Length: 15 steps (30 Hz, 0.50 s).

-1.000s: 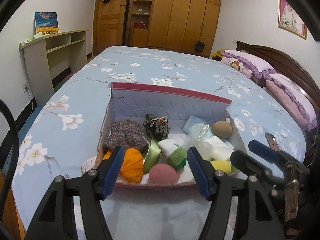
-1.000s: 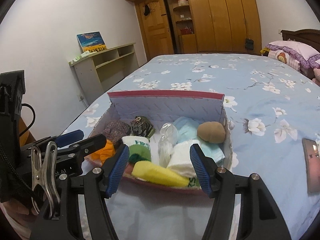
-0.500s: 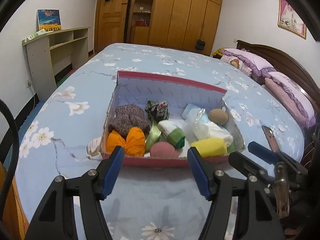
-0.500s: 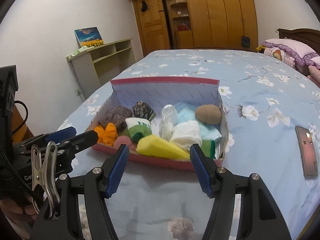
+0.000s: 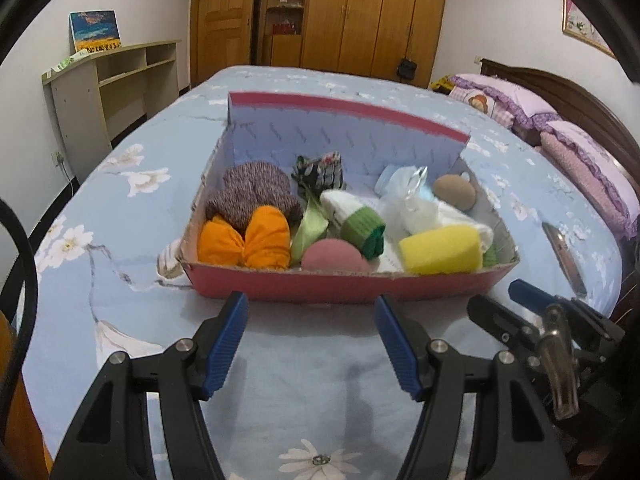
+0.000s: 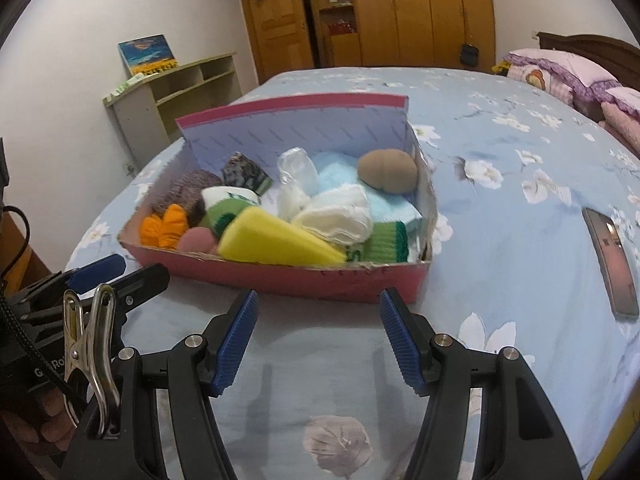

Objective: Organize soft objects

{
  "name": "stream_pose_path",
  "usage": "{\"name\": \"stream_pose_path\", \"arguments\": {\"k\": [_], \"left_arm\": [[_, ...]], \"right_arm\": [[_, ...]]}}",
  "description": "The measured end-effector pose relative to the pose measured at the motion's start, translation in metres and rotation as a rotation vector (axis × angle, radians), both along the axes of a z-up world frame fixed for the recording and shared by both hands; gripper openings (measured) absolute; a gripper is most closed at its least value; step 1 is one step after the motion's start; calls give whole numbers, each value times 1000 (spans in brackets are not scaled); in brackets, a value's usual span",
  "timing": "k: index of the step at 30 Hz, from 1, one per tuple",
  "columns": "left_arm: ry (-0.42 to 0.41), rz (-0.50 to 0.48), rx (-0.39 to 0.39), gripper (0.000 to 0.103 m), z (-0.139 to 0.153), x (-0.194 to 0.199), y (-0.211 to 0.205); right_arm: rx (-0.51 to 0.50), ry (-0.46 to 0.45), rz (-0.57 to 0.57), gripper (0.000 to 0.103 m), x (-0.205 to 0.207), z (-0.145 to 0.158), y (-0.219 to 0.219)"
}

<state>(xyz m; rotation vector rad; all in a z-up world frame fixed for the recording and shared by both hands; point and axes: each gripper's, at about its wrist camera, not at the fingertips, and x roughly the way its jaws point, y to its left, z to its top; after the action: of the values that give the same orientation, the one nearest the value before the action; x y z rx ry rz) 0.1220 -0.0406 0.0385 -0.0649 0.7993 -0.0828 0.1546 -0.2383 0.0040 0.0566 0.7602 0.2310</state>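
Observation:
A shallow red cardboard box (image 5: 344,286) (image 6: 280,276) lies on the blue flowered bed, full of soft things: an orange bow-shaped cloth (image 5: 244,242), a pink sponge (image 5: 334,256), a yellow sponge (image 5: 440,250) (image 6: 276,242), a green-and-white sock (image 5: 356,222), a speckled knit piece (image 5: 252,194), white cloths (image 6: 340,214) and a tan pouf (image 6: 386,170). My left gripper (image 5: 312,334) hovers open just in front of the box's near wall, nothing between its fingers. My right gripper (image 6: 318,332) is open too, empty, before the box's right half.
A phone (image 6: 610,260) lies on the bedspread right of the box. Pillows (image 5: 588,160) and a dark headboard are at the right. A pale shelf unit (image 5: 108,88) stands against the left wall, wooden wardrobes (image 5: 360,16) behind the bed.
Both grippers have sunk and drawn back from above the box, so the box now sits higher in both views, beyond the fingertips. Their openings look unchanged.

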Motion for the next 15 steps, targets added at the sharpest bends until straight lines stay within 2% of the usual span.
{"name": "stream_pose_path", "arguments": {"k": [9, 15], "left_arm": [[36, 6, 38, 69, -24, 10, -5], [83, 19, 28, 69, -41, 16, -4]], "right_arm": [[-22, 56, -6, 65, 8, -26, 2], [-27, 75, -8, 65, 12, -37, 2]]}}
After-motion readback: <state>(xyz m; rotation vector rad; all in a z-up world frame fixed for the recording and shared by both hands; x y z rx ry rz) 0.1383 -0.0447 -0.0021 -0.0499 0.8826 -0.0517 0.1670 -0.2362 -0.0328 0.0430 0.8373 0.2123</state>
